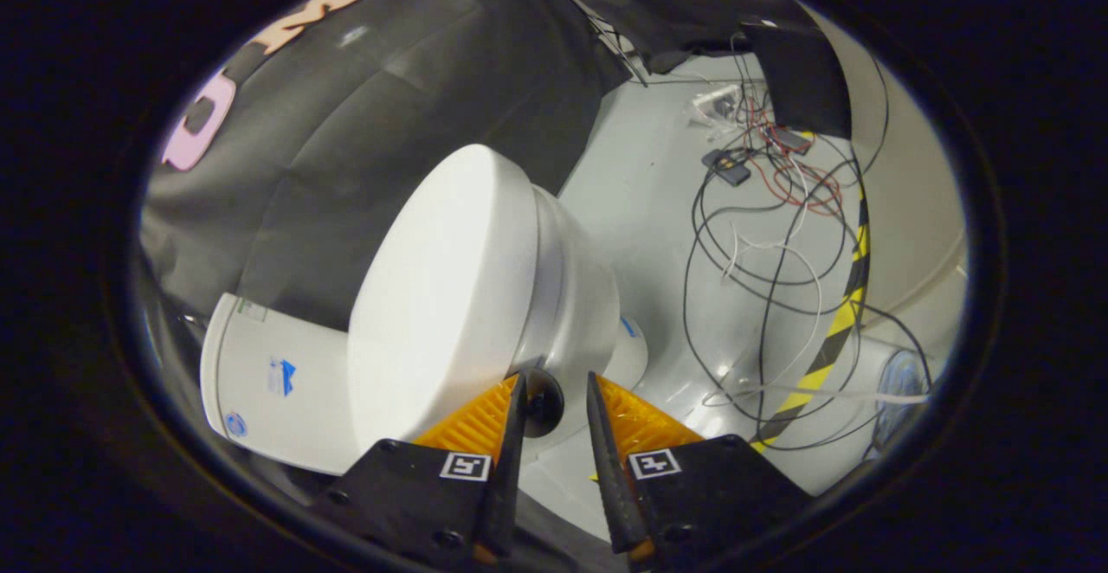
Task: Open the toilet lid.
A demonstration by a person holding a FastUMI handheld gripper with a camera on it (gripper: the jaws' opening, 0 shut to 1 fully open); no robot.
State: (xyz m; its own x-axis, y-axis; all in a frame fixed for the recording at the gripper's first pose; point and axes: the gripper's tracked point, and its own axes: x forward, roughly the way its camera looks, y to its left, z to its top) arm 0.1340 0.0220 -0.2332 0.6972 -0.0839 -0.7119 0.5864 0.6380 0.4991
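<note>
Reaching the toilet lid, the hand-held gripper stands slightly parted.

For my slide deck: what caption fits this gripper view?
Open tool nears the front edge of the closed toilet lid, cables strewn on the floor beyond.

No text can be read. The toilet tank carries small blue stickers, too small to make out. Each finger mount of the gripper, its fingers a little apart, has a square coded marker, without letters.
</note>
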